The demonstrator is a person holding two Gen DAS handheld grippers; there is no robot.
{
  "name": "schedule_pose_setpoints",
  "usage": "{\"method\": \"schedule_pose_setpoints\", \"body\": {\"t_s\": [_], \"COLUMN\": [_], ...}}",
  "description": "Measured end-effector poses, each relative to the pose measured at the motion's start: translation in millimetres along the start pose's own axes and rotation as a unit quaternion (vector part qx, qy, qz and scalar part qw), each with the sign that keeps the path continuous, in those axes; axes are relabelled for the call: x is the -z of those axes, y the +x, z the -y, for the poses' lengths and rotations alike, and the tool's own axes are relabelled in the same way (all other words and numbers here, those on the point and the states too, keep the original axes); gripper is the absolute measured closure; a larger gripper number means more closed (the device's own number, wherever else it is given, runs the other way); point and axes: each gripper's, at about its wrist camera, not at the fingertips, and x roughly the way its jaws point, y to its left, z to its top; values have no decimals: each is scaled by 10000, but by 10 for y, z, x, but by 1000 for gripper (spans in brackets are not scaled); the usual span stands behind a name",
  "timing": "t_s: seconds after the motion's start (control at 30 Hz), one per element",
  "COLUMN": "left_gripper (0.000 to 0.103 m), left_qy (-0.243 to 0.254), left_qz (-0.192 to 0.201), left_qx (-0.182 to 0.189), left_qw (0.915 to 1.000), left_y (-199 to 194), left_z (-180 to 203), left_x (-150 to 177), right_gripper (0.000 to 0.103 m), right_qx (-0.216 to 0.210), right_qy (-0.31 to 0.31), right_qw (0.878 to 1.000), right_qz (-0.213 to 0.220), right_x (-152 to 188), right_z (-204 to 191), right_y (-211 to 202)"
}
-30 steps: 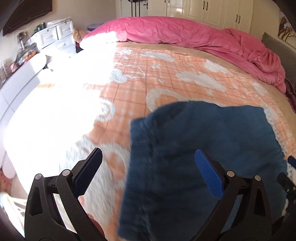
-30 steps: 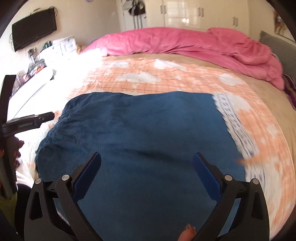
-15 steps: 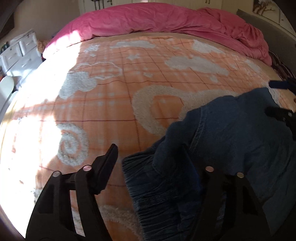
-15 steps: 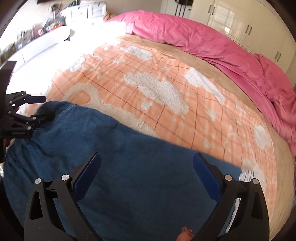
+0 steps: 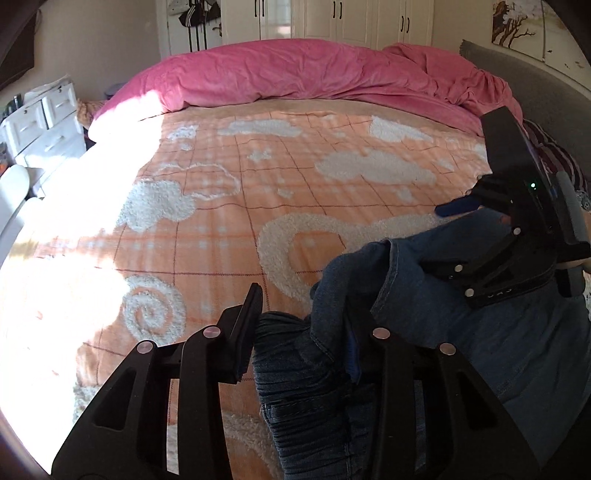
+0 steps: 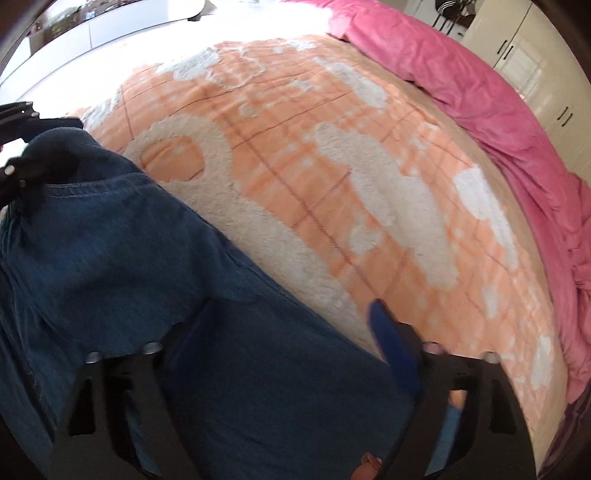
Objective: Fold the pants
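Because I want a corner to fold from, my left gripper (image 5: 301, 341) straddles the denim pants' (image 5: 461, 350) gathered waistband, jaws narrowed; my right gripper (image 6: 280, 332) gapes wide over the fabric.

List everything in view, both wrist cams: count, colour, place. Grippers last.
pants: 1, dark blue denim, near right part of bed, bunched at the waistband
blanket: 1, orange check with white fleecy shapes, covering the bed
duvet: 1, pink, heaped along the far side of the bed
drawer unit: 1, white, far left by the wall
wardrobe doors: white, back wall
picture: 1, tree branches, upper right wall
left gripper: black, denim between its fingers
right gripper: black, blue pads, over the pants
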Motion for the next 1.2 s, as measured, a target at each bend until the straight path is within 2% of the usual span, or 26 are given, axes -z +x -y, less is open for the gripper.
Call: {"method": "schedule_pose_setpoints", "body": {"t_s": [0.03,0.1,0.13,0.2,0.37,0.5,0.7,0.8,0.83,1.03,1.2], "left_gripper": [73,73,73,73,73,73,72,72,72,72,72], "left_qy": [-27,-1,36,93,134,250,310,75,82,273,248], "left_qz": [16,53,76,110,354,508,705,686,732,826,675], "left_qx": [-28,-60,-100,-212,-328,-391,-363,-90,-102,-259,-302], "left_qw": [10000,10000,9999,9997,9987,9976,9964,9976,9972,9959,9970], "left_y": [-15,-49,-61,-62,-198,-305,-535,-686,-743,-1006,-1151], "left_z": [-7,0,16,25,51,112,201,191,206,360,413], "left_x": [-1,10,11,8,26,45,58,94,128,476,787], "right_gripper": [51,72,76,97,99,99,99,99,99,99,99], "right_qx": [-147,-270,-315,-301,-296,-281,-202,-165,-219,-234,-312], "right_qy": [76,99,135,250,763,1051,1356,1622,1709,1655,1710], "right_qw": [9998,9995,9992,9988,9915,9847,9769,9729,9703,9681,9646], "right_qz": [54,145,206,307,1009,1362,1639,1637,1699,1864,1981], "right_x": [-13,-9,0,34,223,387,564,678,753,1155,1451], "right_z": [-20,-64,-75,-58,42,9,-114,-192,-251,-687,-1045], "right_y": [10,-12,-40,-120,-593,-868,-1212,-1342,-1403,-1626,-1760]}}
